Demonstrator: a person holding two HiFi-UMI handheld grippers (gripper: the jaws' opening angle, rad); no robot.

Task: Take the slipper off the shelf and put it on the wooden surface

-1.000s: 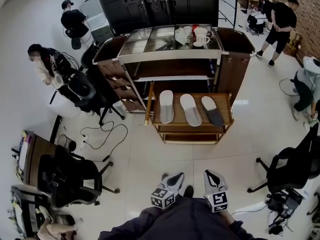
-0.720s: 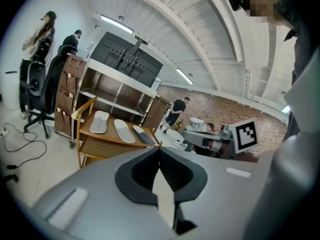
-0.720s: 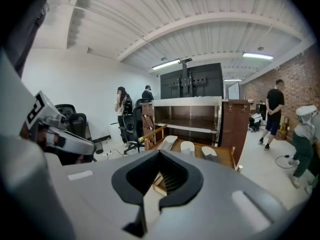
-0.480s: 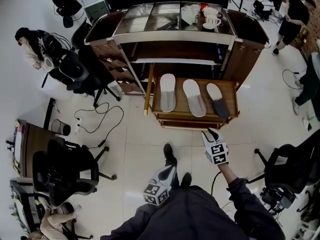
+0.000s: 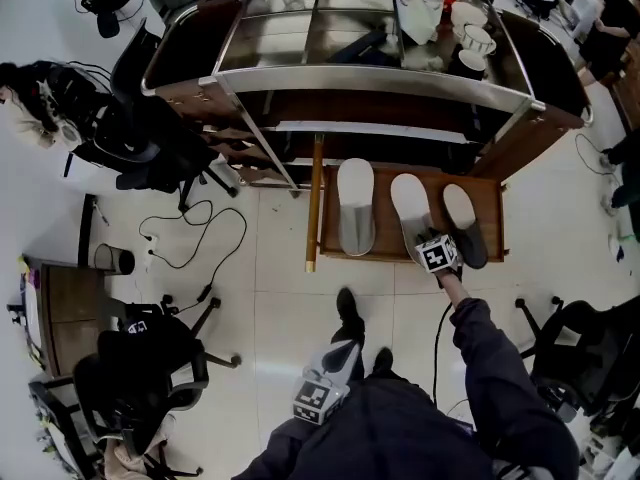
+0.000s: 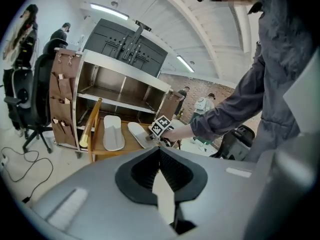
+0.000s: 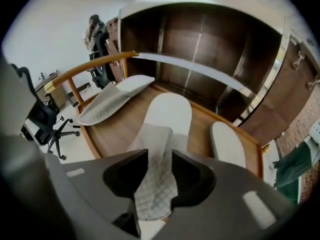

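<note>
White quilted fabric fills the gap. The slipper (image 5: 410, 200), middle one of three, lies flat on the low wooden shelf (image 5: 385, 243), and its strap (image 7: 155, 184) sits right between the jaws of the right claw (image 7: 159, 159). Those jaws have just been opening and stand wide, released, one on each side of the strap. They're around it, but by my read not pressing on it yet. So nothing is lifted; this is the reach, the moment before the pinch.

In the head view a pale grey slipper (image 5: 356, 206) lies just left of the slipper and a dark one (image 5: 465, 226) just right of it, neither touching it. Beyond the slipper rises the cart (image 5: 380, 80) with its steel rail and cups (image 5: 470, 40) on top. Well back from the slipper, close to the person's body, the left claw (image 5: 342, 350) hangs idle, tips clenched together on nothing.

Next move, I'd say: settle a touch lower and close on the strap. Check the grip, since that soft band may fold or slip, then lift clear of both neighbours. Which wooden surface is the target I cannot tell from here; the dark wooden tops at the cart's ends look likely.
</note>
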